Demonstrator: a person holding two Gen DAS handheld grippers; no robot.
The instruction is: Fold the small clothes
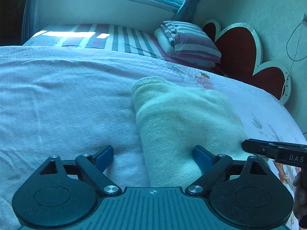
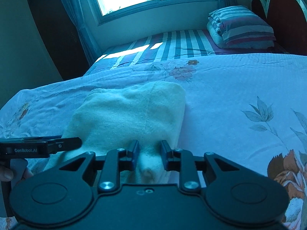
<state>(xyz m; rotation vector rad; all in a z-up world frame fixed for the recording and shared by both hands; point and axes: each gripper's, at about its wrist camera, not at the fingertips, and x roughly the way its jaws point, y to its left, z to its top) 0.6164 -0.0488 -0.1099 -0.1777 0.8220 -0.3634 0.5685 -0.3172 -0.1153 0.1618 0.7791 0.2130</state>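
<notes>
A pale yellow knit garment (image 1: 184, 122), already doubled into a narrow stack, lies on the floral bedspread (image 1: 57, 99) of a bed, well short of the folded striped quilt (image 1: 189, 41) by the headboard. The left gripper (image 1: 153, 154) stands wide apart, astride the garment's near left edge, pinching nothing. The right gripper (image 2: 147, 153) is clamped on a bunched near edge of the same garment. The fold looks partly done; next, the left gripper must close on cloth before any lift.
</notes>
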